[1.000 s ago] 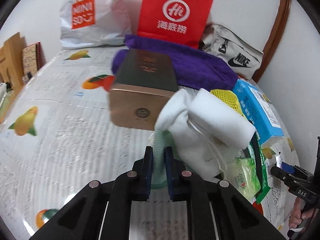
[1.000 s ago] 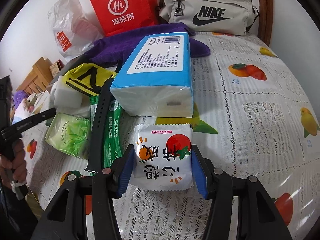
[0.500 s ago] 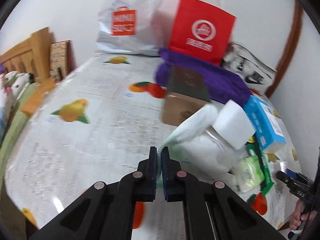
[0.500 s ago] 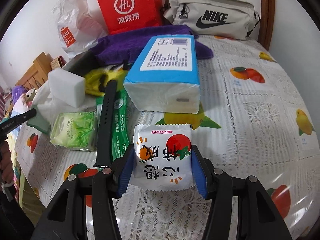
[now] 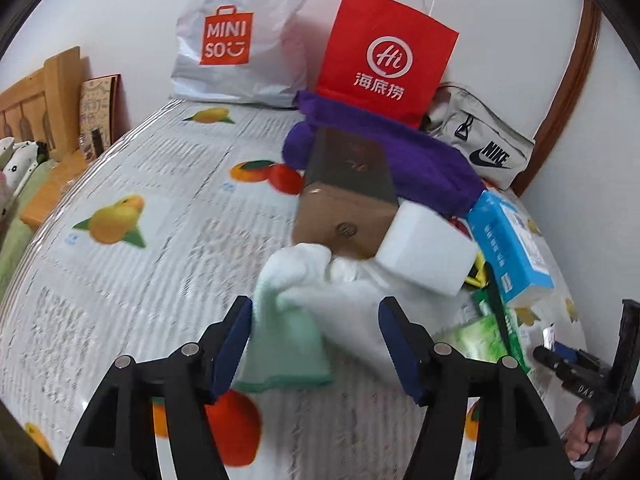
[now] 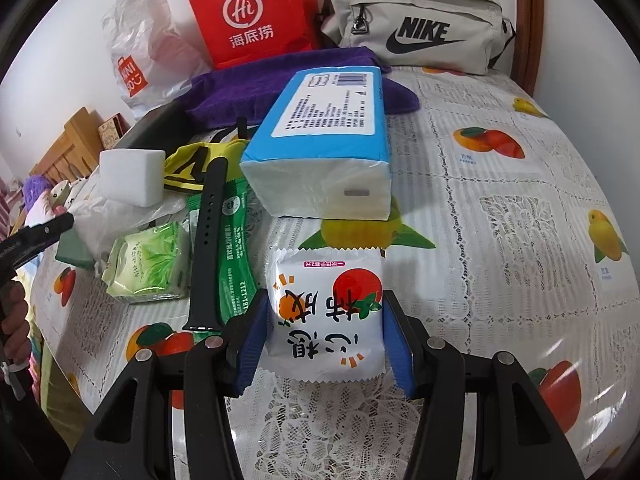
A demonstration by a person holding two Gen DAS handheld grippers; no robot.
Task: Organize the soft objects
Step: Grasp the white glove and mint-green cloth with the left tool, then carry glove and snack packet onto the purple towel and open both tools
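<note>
My left gripper (image 5: 316, 344) is open, its jaws wide apart around a mint-green cloth (image 5: 286, 336) that lies loose on the tablecloth, joined to a white cloth (image 5: 344, 300). A white foam block (image 5: 426, 250) rests on that white cloth. My right gripper (image 6: 326, 342) is shut on a white snack packet (image 6: 326, 310) with a tomato print, held just above the tablecloth. The foam block (image 6: 132, 176) also shows at the left of the right wrist view.
A brown box (image 5: 346, 196), purple towel (image 5: 400, 152), blue tissue pack (image 6: 324, 136), green tissue packet (image 6: 150, 266), green sachet (image 6: 236, 248), black watch strap (image 6: 208, 236), red bag (image 5: 386, 56), Miniso bag (image 5: 240, 36) and Nike pouch (image 6: 416, 36) crowd the table.
My left gripper has opened and let go of the mint-green cloth, which now lies on the table. My right gripper still holds the snack packet, little moved.
</note>
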